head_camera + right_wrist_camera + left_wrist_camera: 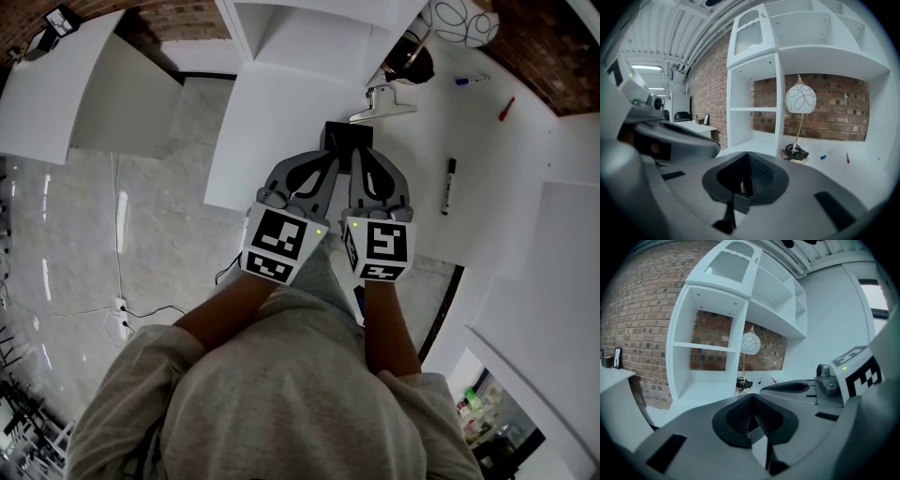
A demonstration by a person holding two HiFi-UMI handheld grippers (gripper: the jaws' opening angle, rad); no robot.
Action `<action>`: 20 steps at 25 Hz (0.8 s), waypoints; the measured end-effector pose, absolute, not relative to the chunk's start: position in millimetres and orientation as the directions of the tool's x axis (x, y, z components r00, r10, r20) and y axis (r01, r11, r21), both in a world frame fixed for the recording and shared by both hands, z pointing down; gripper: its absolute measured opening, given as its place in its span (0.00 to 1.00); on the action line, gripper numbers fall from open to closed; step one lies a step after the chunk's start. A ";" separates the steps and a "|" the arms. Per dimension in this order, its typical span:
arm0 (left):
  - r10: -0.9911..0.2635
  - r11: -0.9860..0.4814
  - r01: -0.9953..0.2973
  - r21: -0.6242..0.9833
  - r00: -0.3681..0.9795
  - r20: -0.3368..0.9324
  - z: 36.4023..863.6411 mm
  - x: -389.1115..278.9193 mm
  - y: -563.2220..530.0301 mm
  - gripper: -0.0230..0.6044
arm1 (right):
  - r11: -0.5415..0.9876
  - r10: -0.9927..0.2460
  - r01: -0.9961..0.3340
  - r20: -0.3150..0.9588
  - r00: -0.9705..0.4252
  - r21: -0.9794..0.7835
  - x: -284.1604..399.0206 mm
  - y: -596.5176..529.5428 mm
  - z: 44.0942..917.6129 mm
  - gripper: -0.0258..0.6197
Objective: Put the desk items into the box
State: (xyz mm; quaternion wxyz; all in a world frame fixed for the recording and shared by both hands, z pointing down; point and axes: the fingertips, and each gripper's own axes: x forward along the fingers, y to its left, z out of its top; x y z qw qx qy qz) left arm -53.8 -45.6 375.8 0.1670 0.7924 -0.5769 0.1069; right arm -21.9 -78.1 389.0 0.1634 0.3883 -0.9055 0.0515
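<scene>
1. While both hands hang close together in front of the person's body, neither holds a desk item. The left gripper (pixel 751 419) is clenched with its jaws meeting on nothing, and the right gripper (pixel 744 185) is likewise closed and empty.
2. Every desk item I can make out lies loose on the white tabletop (pixel 525 159). Taking the two grippers as the clock's centre in the head view, the black marker (pixel 450 186) lies at 3 o'clock, near the right gripper but apart from it.
3. A metal clip (pixel 380 103) sits at 1 o'clock. The blue pen (pixel 472 81) and the red pen (pixel 506 108) lie farther out at about 2 o'clock, well apart from each other and from the marker.
4. A lamp (pixel 412 58) with a cord coiled at its foot stands beyond the clip at 1 o'clock. I judge it is furniture and not one of the things to pack.
5. A dark rectangular thing (pixel 348 141) shows at 12 o'clock, just past the gripper tips. I cannot tell whether it is the box, or whether anything lies in it.
6. By my reckoning the job has hardly begun. Marker, clip and both pens are all yet to be picked up and carried over, and the marker looks the nearest first pick.
</scene>
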 end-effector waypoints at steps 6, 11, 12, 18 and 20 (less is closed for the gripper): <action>-0.866 -0.326 -0.936 0.136 0.353 0.355 375.3 -31.7 -52.9 0.05 | 0.671 -0.708 -0.741 0.329 -0.625 0.035 -2.7 -76.5 385.6 0.07; -0.851 -0.367 -0.920 0.135 0.391 0.350 375.7 -9.6 -59.8 0.05 | 0.643 -0.734 -0.765 0.314 -0.602 0.037 17.3 -79.3 378.9 0.07; -0.848 -0.375 -0.917 0.134 0.398 0.349 375.6 -5.3 -60.5 0.05 | 0.638 -0.739 -0.769 0.310 -0.598 0.039 21.3 -79.5 377.3 0.07; -0.831 -0.419 -0.899 0.129 0.437 0.344 373.9 20.9 -64.9 0.05 | 0.600 -0.766 -0.799 0.317 -0.559 0.040 49.0 -79.1 373.8 0.07; -0.827 -0.430 -0.894 0.130 0.447 0.341 373.3 28.7 -67.1 0.05 | 0.587 -0.776 -0.809 0.313 -0.547 0.041 57.6 -81.3 371.6 0.07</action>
